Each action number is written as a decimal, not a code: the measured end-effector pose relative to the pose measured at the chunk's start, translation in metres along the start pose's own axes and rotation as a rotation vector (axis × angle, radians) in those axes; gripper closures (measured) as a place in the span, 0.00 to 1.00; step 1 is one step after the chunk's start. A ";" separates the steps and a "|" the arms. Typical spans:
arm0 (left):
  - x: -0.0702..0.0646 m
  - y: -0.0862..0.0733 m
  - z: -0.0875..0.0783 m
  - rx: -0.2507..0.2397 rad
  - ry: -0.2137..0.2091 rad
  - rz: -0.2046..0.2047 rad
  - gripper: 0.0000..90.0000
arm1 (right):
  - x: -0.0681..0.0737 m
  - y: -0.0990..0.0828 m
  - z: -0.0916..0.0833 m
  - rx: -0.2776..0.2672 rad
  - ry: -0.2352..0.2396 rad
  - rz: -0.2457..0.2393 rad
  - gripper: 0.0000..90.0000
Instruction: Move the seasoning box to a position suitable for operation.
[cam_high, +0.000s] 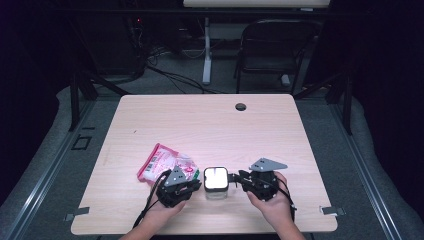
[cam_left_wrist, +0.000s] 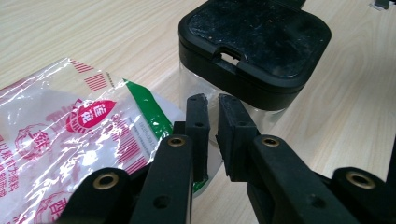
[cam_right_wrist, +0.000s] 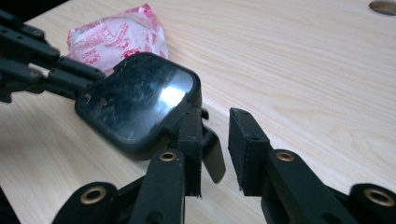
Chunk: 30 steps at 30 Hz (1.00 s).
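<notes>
Here, black-lidded clear jar (cam_high: 216, 182) beside pink snack bag (cam_high: 165, 164).

Pale light-wood laminate table (cam_high: 280, 135): smooth, matt, fine straight grain. Small square jar (cam_left_wrist: 261, 116) near centre: clear glossy plastic wall under a black plastic lid (cam_right_wrist: 140, 100), shiny but scuffed and dust-speckled, throwing a bright glare; left of it, a crinkled transparent plastic packet with pink, red and green print (cam_left_wrist: 70, 140), glossy film with sharp creases. Left gripper (cam_left_wrist: 212, 135) and right gripper (cam_right_wrist: 215, 149): matt black plastic arms, brass-coloured metal rivets, dull rubbery pads with slightly rough, chipped edges.
</notes>
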<state>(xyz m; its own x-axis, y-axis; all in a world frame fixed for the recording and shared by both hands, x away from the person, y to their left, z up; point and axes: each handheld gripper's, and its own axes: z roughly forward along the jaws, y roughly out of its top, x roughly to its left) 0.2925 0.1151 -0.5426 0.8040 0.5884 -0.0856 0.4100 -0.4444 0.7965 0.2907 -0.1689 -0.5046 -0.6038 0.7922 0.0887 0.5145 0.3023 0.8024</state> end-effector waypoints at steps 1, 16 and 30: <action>0.000 0.000 0.000 -0.001 0.000 0.000 0.93 | 0.000 0.004 0.001 -0.005 -0.005 -0.004 0.84; 0.000 0.000 -0.003 -0.008 -0.002 -0.002 0.93 | -0.005 0.003 0.006 -0.021 0.008 0.135 0.84; -0.001 0.000 -0.007 -0.023 -0.018 0.002 0.93 | -0.001 0.002 0.009 -0.018 0.045 0.133 0.85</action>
<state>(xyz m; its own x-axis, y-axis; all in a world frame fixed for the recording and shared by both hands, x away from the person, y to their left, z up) 0.2887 0.1186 -0.5383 0.8127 0.5750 -0.0943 0.3984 -0.4302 0.8100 0.2976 -0.1641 -0.5085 -0.5579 0.7999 0.2211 0.5811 0.1863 0.7922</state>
